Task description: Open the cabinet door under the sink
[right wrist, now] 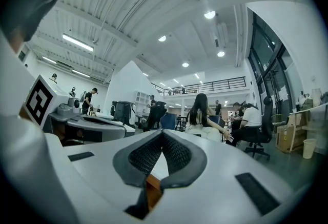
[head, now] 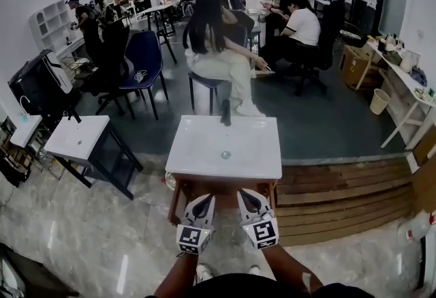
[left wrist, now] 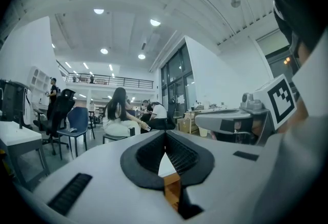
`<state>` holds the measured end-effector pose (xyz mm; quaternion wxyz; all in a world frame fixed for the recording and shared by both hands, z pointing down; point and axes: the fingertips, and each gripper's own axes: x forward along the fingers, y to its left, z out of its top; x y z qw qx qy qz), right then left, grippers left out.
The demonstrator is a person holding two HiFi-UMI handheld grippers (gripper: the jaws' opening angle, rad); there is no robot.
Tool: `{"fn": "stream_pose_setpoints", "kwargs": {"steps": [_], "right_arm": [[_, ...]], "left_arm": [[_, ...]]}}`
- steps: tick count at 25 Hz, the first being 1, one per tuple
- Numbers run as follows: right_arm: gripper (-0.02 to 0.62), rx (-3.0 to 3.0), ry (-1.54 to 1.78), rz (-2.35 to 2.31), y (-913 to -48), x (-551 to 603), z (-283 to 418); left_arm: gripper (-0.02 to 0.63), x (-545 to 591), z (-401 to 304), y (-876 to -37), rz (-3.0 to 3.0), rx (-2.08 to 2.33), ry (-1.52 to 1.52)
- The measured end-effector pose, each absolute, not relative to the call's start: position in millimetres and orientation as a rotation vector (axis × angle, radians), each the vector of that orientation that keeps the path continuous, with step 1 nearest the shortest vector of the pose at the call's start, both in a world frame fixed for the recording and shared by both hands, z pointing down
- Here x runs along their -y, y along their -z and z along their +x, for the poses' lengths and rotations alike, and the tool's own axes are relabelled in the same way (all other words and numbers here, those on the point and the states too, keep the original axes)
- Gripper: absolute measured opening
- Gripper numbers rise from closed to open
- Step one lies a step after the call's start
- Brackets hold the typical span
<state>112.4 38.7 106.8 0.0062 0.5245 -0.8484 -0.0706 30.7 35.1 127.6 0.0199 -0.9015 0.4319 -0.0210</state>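
No words, labels, brands or numbers can be read on anything in view

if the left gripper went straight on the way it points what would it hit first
The left gripper would likely meet the brown wooden cabinet front just under the white rectangular sink top; depth is unclear.

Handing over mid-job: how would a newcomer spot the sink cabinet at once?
Find the stepped wooden platform at right. At its left end stands the sink unit: a white top with a centre drain over a brown wooden cabinet. The white-topped stand to its left has only an open dark frame.
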Motion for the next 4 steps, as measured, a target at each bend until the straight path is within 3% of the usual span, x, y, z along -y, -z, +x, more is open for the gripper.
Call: {"fn": "stream_pose_setpoints", "kwargs": {"steps": [4], "right_arm": [[0.025, 2.658, 0.224, 1.644, -110.1, -35.1, 111.0]], "left_arm": [[0.021, -30.1, 34.1, -128.4, -2.797, -1.324, 0.066]]}}
